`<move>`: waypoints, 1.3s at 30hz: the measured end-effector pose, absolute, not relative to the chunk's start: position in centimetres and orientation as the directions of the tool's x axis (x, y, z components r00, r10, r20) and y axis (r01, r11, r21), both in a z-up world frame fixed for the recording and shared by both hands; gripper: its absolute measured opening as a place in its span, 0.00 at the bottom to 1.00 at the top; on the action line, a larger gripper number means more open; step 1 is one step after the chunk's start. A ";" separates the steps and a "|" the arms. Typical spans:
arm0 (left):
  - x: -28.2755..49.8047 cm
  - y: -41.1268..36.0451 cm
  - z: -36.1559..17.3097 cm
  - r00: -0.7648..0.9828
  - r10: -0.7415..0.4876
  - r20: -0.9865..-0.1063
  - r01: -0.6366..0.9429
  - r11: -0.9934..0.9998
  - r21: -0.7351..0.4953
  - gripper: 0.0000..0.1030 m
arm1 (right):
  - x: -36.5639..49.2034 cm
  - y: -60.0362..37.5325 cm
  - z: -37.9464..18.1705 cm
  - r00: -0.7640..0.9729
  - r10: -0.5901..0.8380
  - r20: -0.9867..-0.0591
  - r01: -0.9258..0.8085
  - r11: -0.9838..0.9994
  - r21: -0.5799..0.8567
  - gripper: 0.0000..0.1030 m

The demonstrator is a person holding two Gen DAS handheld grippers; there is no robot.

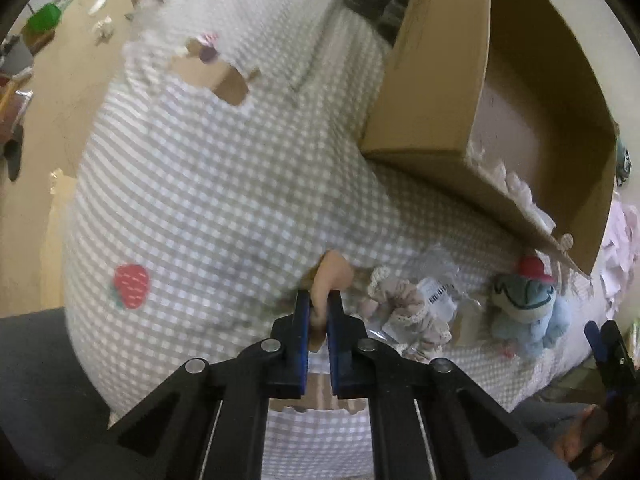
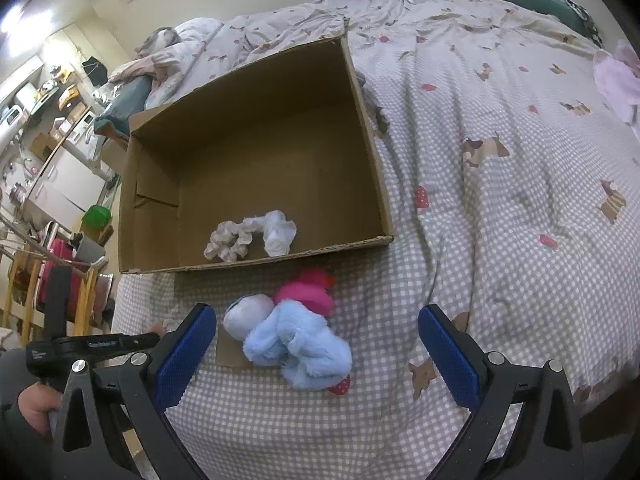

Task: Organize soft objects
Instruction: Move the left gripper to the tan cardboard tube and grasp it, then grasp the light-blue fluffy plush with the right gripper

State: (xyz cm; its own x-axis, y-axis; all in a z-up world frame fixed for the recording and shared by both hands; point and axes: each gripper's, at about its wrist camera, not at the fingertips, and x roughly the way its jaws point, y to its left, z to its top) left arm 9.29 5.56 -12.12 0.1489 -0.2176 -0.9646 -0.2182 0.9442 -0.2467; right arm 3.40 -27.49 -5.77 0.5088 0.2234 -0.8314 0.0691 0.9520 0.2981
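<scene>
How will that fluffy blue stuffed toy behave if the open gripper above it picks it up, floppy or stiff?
Probably floppy: the blue plush toy lies slumped on the checked bedspread, its limbs folded over. It looks light for its size, being mostly fuzzy pile. The fur may squash between the right gripper pads, so it seems unlikely to slip or break.

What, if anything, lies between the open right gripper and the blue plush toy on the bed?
Nothing visible does. The right gripper hangs open above the blue plush toy, which lies on the checked bedcover between its fingers, with only bare cover around it.
</scene>
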 end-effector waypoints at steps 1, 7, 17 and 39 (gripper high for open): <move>9.2 5.7 -11.8 0.161 -0.205 -0.965 -0.222 0.946 -0.238 0.07 | 3.4 -27.6 -5.8 0.509 0.222 -0.832 0.074 0.951 0.300 1.00; 8.6 7.2 -9.5 0.236 -0.166 -0.957 -0.266 0.937 -0.228 0.07 | 3.3 -28.4 -5.6 0.516 0.221 -0.827 0.093 0.946 0.311 1.00; 5.5 3.6 -2.3 0.403 -0.153 -0.902 -0.061 0.979 -0.193 0.07 | 3.7 -30.0 -7.9 0.437 0.299 -0.848 0.163 0.901 0.402 1.00; 6.4 1.9 -5.3 0.362 -0.124 -0.924 -0.049 0.987 -0.151 0.07 | 5.1 -23.1 -11.8 0.273 0.272 -0.923 0.067 0.952 0.300 0.28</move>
